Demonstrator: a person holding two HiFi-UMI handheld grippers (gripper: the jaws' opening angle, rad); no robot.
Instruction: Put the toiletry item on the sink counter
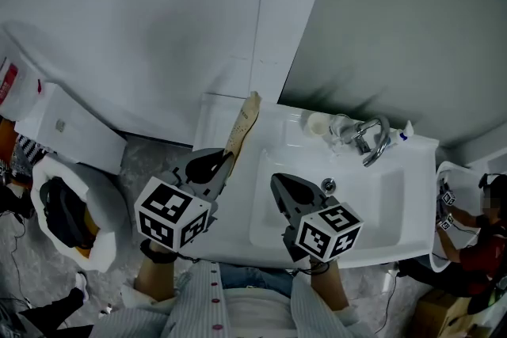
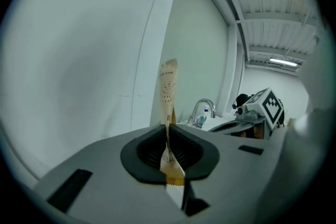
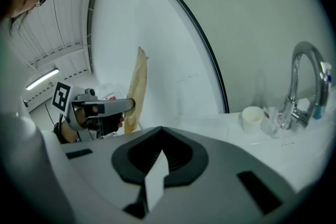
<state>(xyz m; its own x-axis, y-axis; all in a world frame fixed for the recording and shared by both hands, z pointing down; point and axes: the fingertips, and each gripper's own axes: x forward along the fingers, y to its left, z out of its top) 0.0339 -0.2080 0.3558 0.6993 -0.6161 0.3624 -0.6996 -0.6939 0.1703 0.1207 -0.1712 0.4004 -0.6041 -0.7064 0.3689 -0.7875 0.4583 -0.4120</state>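
The toiletry item [image 1: 242,127] is a long, thin tan paper packet. My left gripper [image 1: 226,162] is shut on its lower end, and it stands up tilted over the left edge of the white sink counter [image 1: 412,162]. In the left gripper view the packet [image 2: 168,86] rises from between the closed jaws of that gripper [image 2: 168,128]. My right gripper [image 1: 279,182] hovers over the basin with its jaws together and nothing in them. In the right gripper view its jaws [image 3: 161,131] meet, and the packet [image 3: 136,86] stands to the left.
A chrome faucet [image 1: 372,138] stands at the back of the counter, with a small white cup [image 1: 318,123] and crumpled clear wrap [image 1: 341,129] to its left. A toilet [image 1: 71,210] is at the left. Another person [image 1: 475,233] is at the right edge.
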